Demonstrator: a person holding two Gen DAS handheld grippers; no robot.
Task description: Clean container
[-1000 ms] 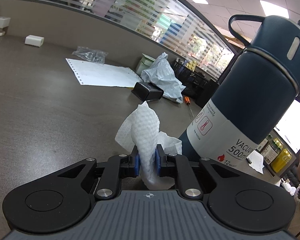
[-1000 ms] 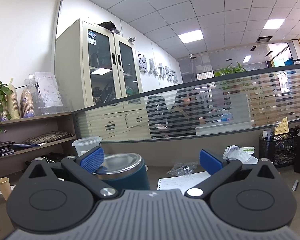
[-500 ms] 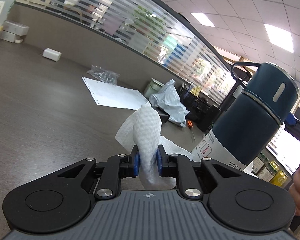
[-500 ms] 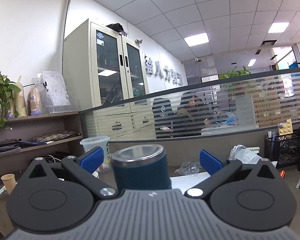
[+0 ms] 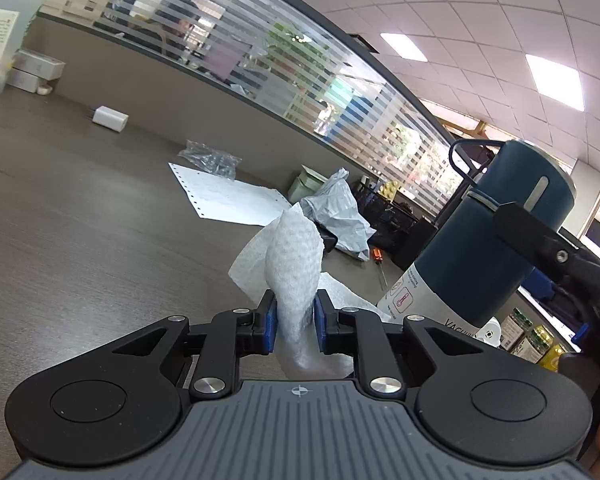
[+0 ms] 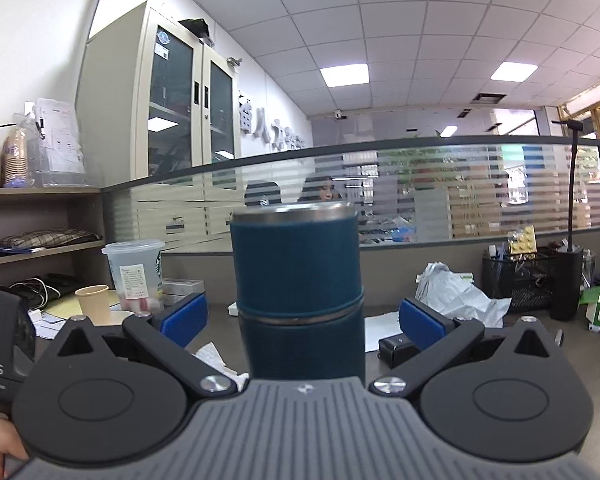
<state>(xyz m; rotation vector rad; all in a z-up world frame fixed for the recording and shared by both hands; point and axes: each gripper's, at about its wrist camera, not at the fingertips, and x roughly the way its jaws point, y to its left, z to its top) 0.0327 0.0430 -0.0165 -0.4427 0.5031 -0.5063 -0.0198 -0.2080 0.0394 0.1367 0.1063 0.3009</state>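
Paper towel (image 5: 294,256) pinched left view only, flask (image 6: 298,292) between spread fingers (image 6: 422,322) right.

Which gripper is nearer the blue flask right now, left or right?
Right. The right gripper is open with its fingers either side of the blue flask, not pressing it. The left gripper, shut on the paper towel, sits beside the flask's base.

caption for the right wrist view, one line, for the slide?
Right tool open, its blue pads either side of the upright dark blue flask without touching it, above a cluttered office desk.
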